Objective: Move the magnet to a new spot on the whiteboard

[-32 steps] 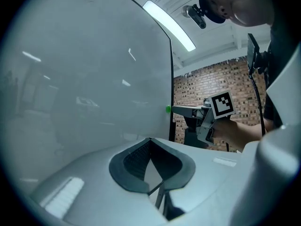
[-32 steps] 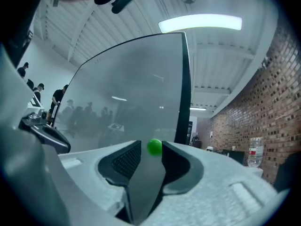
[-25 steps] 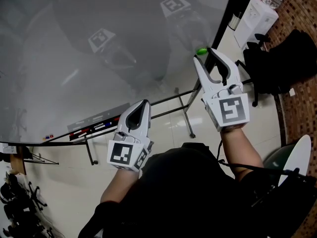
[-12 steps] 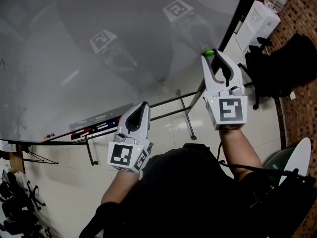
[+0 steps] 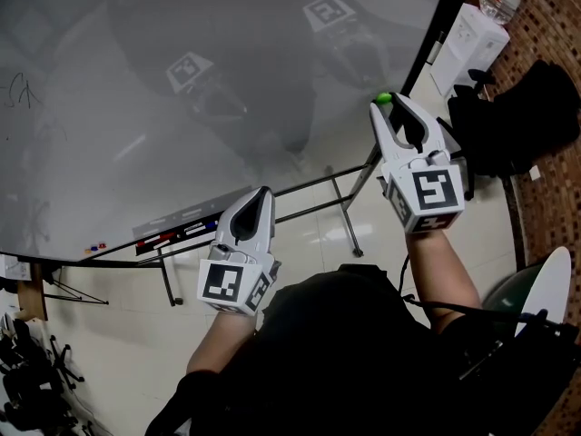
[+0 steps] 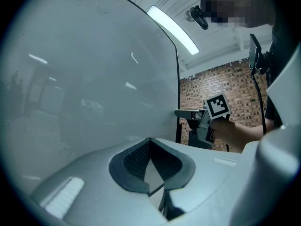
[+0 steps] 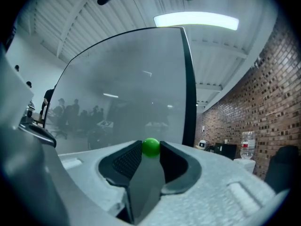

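1. Near the right edge of the whiteboard, the green magnet sat between the tips of the right claw.
2. The right claw's jaws had just been closing and were clamped on the magnet, a pad on each side.
3. The magnet was probably still against the board face, but contact was hard to confirm.
4. The left claw had its jaws together with nothing between them, and was held lower, near the marker tray.
5. Both claws pointed at the board.
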A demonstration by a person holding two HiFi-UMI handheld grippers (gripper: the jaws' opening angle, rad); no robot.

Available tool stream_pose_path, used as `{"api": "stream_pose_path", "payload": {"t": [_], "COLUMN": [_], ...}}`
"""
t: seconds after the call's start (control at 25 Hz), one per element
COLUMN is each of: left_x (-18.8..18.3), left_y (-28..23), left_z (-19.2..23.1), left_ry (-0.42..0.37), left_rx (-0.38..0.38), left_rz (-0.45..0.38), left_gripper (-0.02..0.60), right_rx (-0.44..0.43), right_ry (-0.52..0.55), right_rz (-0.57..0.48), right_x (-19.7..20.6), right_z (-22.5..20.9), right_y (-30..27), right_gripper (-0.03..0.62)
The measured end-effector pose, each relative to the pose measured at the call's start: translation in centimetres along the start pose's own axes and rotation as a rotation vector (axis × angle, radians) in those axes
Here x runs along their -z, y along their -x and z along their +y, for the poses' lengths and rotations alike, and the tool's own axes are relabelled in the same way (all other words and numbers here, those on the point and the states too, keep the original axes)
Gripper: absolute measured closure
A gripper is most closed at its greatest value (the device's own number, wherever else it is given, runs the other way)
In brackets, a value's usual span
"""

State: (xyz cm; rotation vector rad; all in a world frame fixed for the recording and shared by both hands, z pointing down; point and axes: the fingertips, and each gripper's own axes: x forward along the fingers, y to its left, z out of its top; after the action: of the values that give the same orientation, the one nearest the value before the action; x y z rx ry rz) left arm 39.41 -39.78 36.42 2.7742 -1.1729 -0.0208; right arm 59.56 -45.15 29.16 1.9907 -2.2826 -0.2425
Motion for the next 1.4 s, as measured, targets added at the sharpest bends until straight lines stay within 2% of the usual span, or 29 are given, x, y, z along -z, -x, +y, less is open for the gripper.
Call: {"api": "stream_pose_path", "payload": {"t": [0.36,0.52,0.64,0.8,1.0,1.4], "left_x": [-0.7,-1.1,-1.7,-2.4,-2.7,-1.5], "left_y": [4.0,6.3,8.0,10.6,13.6,17.2], "left_z": [0.7,1.4,2.0,3.0,4.5,4.4], "left_ry": [-0.006,-0.011,-0.012,-0.007,0.005,0.008], "left_rx": [0.028,0.027,0.018,-0.005,-0.043,-0.021], "left_rz": [-0.008,-0.011,-0.023,-0.044,-0.056,-0.038], "left_gripper": [0.566,0.566,0.566,0.566,0.566,0.566], "right_rx": [-0.009,-0.041,-0.11,-0.269,-0.349,-0.373], "right_ry": [-0.003,-0.059,-0.156,-0.301,-0.295,-0.26], "right_rz": [-0.018,-0.024,-0.042,-0.088,-0.067,0.01], "right_x": [-1.4,-2.1,-2.7,-4.0,-2.7,0.7], "right_z": [3.7,6.2,8.7,13.7,19.2,25.4], "right_y": [2.8,4.5,6.0,8.7,11.5,16.2], "right_gripper": [0.485,0.485,0.485,0.485,0.485,0.485]}}
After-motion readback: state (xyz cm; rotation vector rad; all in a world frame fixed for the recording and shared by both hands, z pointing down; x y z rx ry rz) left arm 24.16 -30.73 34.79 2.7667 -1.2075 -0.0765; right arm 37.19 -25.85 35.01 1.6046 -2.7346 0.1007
